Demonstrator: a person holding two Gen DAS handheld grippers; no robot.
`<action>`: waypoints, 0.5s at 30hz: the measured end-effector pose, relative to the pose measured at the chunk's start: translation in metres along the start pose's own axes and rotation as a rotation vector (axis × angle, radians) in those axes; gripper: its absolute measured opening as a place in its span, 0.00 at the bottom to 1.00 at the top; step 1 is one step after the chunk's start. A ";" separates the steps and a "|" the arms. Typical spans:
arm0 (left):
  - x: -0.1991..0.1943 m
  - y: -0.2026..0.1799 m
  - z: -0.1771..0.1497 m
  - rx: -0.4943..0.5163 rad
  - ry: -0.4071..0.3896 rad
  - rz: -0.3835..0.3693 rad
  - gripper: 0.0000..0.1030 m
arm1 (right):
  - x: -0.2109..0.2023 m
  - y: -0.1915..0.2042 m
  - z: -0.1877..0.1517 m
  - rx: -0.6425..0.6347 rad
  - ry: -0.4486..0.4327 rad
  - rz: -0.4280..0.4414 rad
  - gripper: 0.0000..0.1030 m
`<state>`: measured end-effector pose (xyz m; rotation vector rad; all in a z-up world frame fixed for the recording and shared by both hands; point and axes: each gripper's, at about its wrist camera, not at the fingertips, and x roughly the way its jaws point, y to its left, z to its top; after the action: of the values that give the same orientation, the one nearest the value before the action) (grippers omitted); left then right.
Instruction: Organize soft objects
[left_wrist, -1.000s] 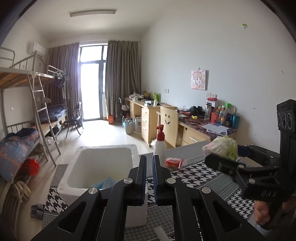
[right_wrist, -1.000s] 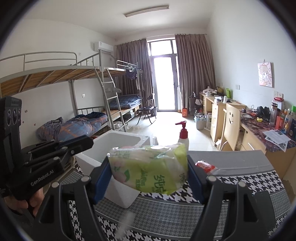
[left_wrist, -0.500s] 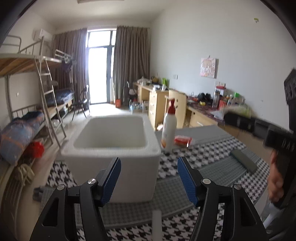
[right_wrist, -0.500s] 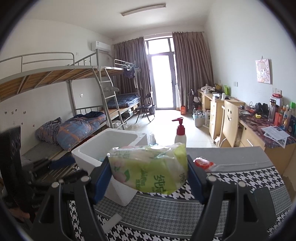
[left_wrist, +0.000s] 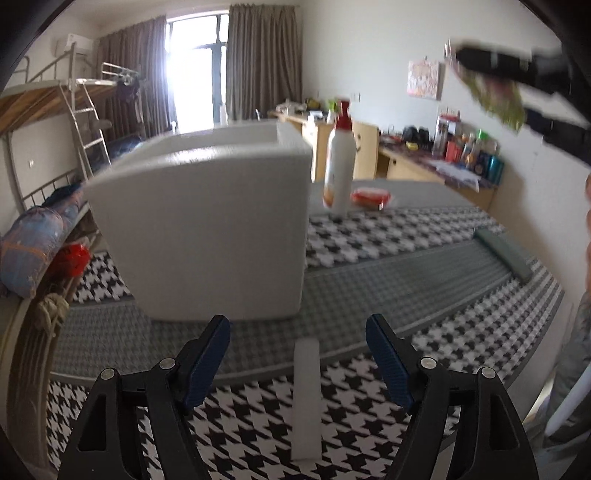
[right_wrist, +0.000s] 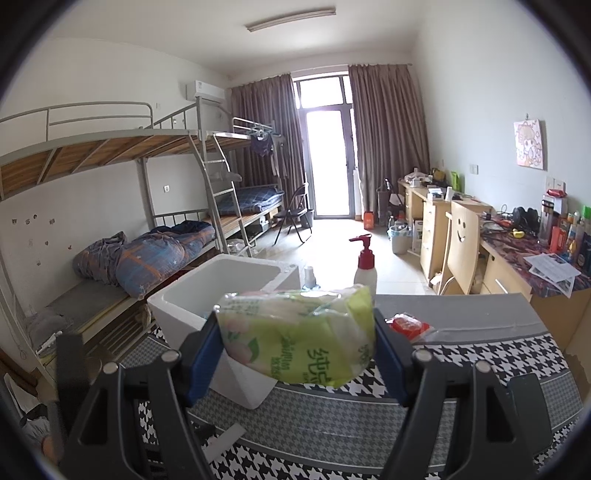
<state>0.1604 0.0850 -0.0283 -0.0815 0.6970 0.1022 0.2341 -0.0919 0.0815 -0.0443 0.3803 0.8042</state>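
Tissue pack (right_wrist: 295, 332), green and yellow wrapper, printed characters too distorted to read. It sits clamped between the blue pads of the right gripper (right_wrist: 297, 347), held up above the houndstooth tablecloth (right_wrist: 498, 354). White foam box (right_wrist: 207, 295) stands just behind and left of it; its contents cannot be made out. Left gripper (left_wrist: 297, 363) has just been opening, its jaws spread with nothing gripped, low over the cloth before the box, a white strip (left_wrist: 306, 398) lying between them. Pump bottle (left_wrist: 338, 173) and red packet (left_wrist: 370, 197) stand beyond.
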 end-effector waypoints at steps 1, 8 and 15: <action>0.002 0.000 -0.002 -0.006 0.006 -0.003 0.75 | 0.000 0.000 0.000 0.000 0.001 0.003 0.75; 0.013 -0.002 -0.017 -0.034 0.061 -0.017 0.75 | 0.000 -0.001 -0.002 -0.004 0.005 0.003 0.75; 0.022 0.000 -0.035 -0.041 0.118 -0.012 0.73 | 0.002 -0.001 -0.002 -0.001 0.009 0.005 0.75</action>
<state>0.1550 0.0830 -0.0697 -0.1320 0.8124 0.1007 0.2357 -0.0913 0.0788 -0.0483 0.3889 0.8095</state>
